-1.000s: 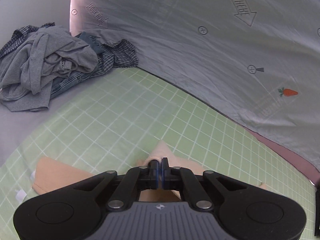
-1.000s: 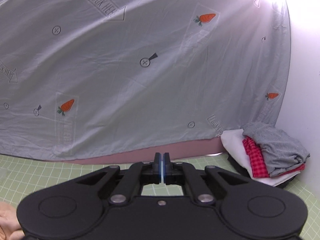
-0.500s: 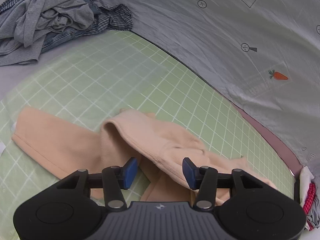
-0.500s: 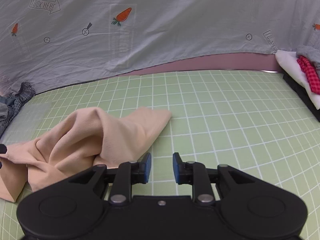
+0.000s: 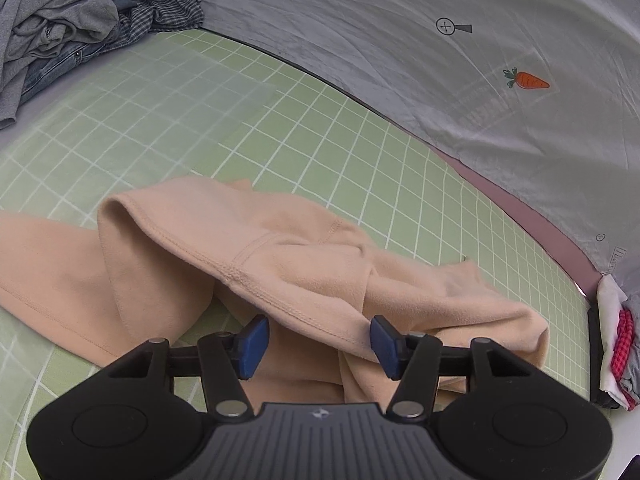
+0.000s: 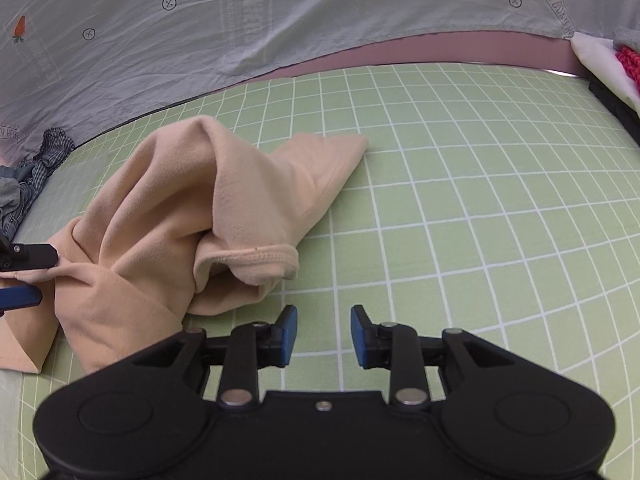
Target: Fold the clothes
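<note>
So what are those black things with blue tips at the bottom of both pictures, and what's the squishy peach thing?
Those are two grabbing tools a person holds, one in each hand. Each has a small camera looking forward along its two fingers, so each picture comes from one tool. The left tool and the right tool are both open and hold nothing. The peach thing is a soft, crumpled peach fleece garment lying on a green mat with white grid lines. Unfolded grey and checked clothes are heaped in one corner, a neater stack with red checks sits at the other, and a grey sheet with carrot prints hangs behind.
</note>
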`<state>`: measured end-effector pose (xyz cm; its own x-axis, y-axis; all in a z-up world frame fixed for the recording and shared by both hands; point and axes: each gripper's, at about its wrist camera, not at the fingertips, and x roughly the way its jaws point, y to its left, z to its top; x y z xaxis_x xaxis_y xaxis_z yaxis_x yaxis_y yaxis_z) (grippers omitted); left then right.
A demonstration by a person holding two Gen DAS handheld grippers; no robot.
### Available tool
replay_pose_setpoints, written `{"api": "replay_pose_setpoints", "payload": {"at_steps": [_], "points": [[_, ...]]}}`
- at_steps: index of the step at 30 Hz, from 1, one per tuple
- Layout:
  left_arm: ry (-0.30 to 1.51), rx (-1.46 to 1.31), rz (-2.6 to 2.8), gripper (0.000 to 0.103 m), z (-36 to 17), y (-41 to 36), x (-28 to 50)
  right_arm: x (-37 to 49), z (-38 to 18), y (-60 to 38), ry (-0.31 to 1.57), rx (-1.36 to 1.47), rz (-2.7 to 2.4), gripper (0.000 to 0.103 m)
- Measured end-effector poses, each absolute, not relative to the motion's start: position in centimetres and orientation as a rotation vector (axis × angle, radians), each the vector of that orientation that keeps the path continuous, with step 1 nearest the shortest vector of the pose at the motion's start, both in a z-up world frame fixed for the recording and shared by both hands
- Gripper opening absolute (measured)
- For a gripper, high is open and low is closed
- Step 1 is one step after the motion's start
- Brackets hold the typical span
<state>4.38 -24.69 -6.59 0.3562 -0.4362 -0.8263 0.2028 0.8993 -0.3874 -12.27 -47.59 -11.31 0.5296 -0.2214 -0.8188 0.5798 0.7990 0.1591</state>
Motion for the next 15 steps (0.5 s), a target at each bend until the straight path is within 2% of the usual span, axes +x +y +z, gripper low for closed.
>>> {"api": "replay_pose_setpoints", "payload": {"at_steps": [7, 11, 12, 13, 14, 15], "points": [[1.169, -0.235, -0.431, 0.057, -7.4, -25.4, 4.5, -10.2, -11.7, -46.5, 0.863, 0.451, -0.416, 0.036], [1.184, -0.226, -0.433, 0.055, -8.0, -25.7, 4.4, -8.4, -12.4, -46.1, 0.885, 0.41, -0.403, 0.036], [1.188, -0.223, -0.433, 0.055, -8.2, -25.8, 4.4, -8.0, -12.8, -46.0, 0.894, 0.402, -0.409, 0.034], [1.19, -0.221, -0.433, 0.053, -8.4, -25.9, 4.4, -7.8, -13.0, -46.2, 0.897, 0.402, -0.411, 0.027], [1.193, -0.22, -0.437, 0.04, -8.5, -25.9, 4.3, -7.5, -13.3, -46.3, 0.9, 0.401, -0.413, 0.022], [1.2, -0.218, -0.447, 0.033, -8.8, -26.0, 4.3, -7.4, -13.4, -46.5, 0.894, 0.394, -0.414, 0.013]]}}
